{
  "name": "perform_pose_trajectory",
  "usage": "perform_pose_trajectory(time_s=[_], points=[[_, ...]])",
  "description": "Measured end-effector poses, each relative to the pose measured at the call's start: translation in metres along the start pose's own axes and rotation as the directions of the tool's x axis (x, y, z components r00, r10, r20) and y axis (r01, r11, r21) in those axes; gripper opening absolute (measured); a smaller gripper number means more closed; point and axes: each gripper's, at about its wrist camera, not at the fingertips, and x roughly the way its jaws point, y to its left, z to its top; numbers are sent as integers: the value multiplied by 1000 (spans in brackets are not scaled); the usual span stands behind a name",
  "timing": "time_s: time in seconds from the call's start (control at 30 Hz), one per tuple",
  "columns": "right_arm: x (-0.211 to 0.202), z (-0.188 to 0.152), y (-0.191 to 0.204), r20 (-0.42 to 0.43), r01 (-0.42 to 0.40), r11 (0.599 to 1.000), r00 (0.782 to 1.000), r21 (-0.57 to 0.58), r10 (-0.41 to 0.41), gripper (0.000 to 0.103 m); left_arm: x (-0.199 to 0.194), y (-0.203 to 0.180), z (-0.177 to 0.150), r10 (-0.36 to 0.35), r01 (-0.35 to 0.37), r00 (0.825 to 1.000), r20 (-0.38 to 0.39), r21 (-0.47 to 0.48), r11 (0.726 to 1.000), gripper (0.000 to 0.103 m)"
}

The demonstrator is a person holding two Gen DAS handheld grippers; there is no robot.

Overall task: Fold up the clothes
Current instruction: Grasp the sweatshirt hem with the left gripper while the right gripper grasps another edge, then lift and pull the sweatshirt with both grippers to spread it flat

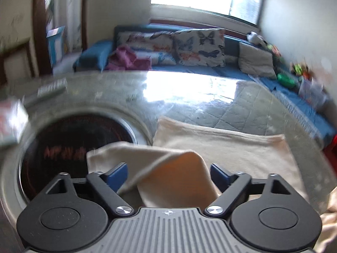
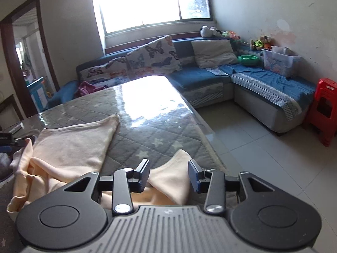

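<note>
A cream cloth point(image 1: 221, 147) lies partly folded on the grey quilted table cover point(image 1: 242, 109). In the left wrist view my left gripper point(image 1: 169, 174) is open, with a raised fold of the cloth point(image 1: 174, 175) lying between its blue pads, which do not pinch it. In the right wrist view the same cloth point(image 2: 73, 145) spreads to the left, and one corner point(image 2: 172, 175) lies between the spread fingers of my open right gripper point(image 2: 169, 174). The left gripper shows at the far left edge of the right wrist view point(image 2: 8, 141).
A round dark inset point(image 1: 78, 145) sits in the table's left part, with small boxes point(image 1: 12, 122) beside it. A blue corner sofa point(image 2: 210, 78) with butterfly cushions point(image 2: 153, 57) stands behind. The table's right edge point(image 2: 202, 130) drops to a tiled floor. A red stool point(image 2: 324, 107) stands far right.
</note>
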Motion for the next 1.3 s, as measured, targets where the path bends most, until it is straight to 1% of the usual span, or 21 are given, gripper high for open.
perform_pose_trajectory(time_s=[0.07,0.17,0.2,0.23,0.37,0.4,0.43,0.47,0.53,0.57,0.73,0.83,1.0,1.13,1.27,1.3], points=[[2,2,4,3,-23,1000,1000,-7,23,43,4,-7,-2,20,-22,1000,22,99,995,82],[5,4,8,4,-48,999,999,-12,48,46,9,-7,-7,-6,3,1000,18,163,987,68],[7,4,9,4,-54,998,999,-12,54,46,13,-6,-9,-8,6,1000,15,172,985,57],[8,4,11,4,-60,998,998,-13,60,47,16,-4,-9,-10,8,1000,9,177,984,51],[13,4,12,-10,-65,998,998,-12,65,47,24,1,-13,-23,20,1000,15,190,982,44],[14,4,13,-13,-63,998,998,-11,63,47,25,0,-14,-26,20,999,26,203,979,38],[15,3,12,-16,-61,998,998,-8,61,47,25,1,-14,-27,20,999,33,208,978,23],[15,4,13,-17,-61,998,998,-8,60,47,26,2,-14,-29,21,999,34,201,979,16],[16,4,13,-18,-59,998,998,-8,59,47,26,7,-14,-31,24,999,38,183,983,7],[16,4,13,-18,-58,998,998,-9,58,47,23,11,-14,-31,23,998,47,162,987,4],[18,4,14,-21,-51,999,998,-17,51,47,-10,35,-14,2,-12,993,117,78,997,3],[19,4,17,-22,-55,998,998,-29,54,48,-39,51,-17,35,-42,986,166,39,998,3],[23,3,23,-27,-74,996,997,-48,73,51,-86,81,-31,102,-105,972,213,1,994,3],[25,1,25,-34,-82,995,996,-62,80,52,-107,101,-55,163,-165,967,194,-3,986,3],[27,-2,25,-47,-76,994,996,-73,73,53,-114,114,-82,203,-202,968,144,-26,979,3],[30,-4,23,-58,-64,995,997,-74,60,53,-115,117,-89,215,-213,968,131,-27,977,3]])
